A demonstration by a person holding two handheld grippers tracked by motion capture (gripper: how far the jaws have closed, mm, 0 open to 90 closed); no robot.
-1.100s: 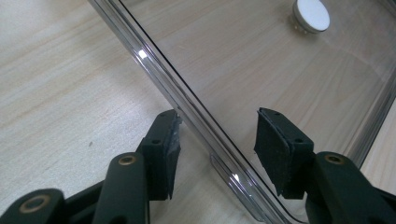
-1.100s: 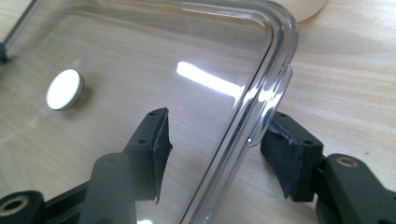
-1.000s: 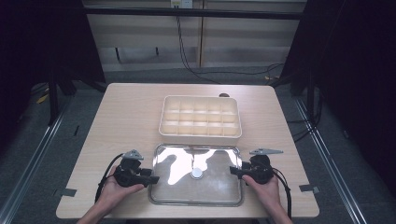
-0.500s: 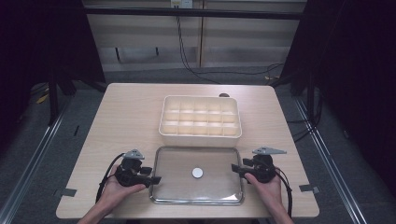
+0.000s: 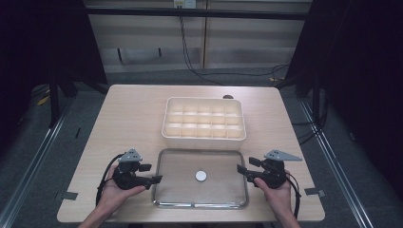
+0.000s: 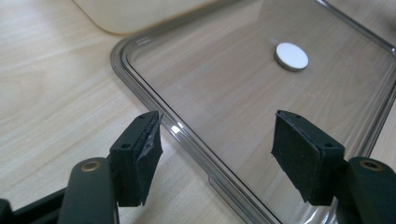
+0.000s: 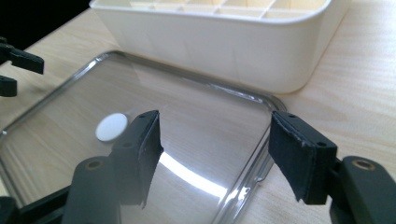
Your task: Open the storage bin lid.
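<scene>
A clear rectangular lid (image 5: 218, 192) lies flat on the wooden table (image 5: 128, 123), with a small white disc (image 5: 201, 175) at its middle. Behind it stands a cream compartment box (image 5: 204, 118). My left gripper (image 5: 151, 174) is at the lid's left edge, open. In the left gripper view the lid's rim (image 6: 187, 135) runs between the spread jaws of the left gripper (image 6: 219, 135), and the disc (image 6: 291, 56) lies beyond. My right gripper (image 5: 244, 171) is at the lid's right edge. In its own view the right gripper (image 7: 212, 123) is open over the lid (image 7: 70, 121), nothing gripped.
The box (image 7: 224, 42) stands just past the lid, its wall close to the lid's far rim. The other gripper (image 7: 14, 60) shows at the left of the right gripper view. Bare table lies left and right of the box. Dark floor and cables surround the table.
The bright glare on the lid a second ago is gone and it now lies flat. Both grippers have drawn slightly outward from its side edges.
</scene>
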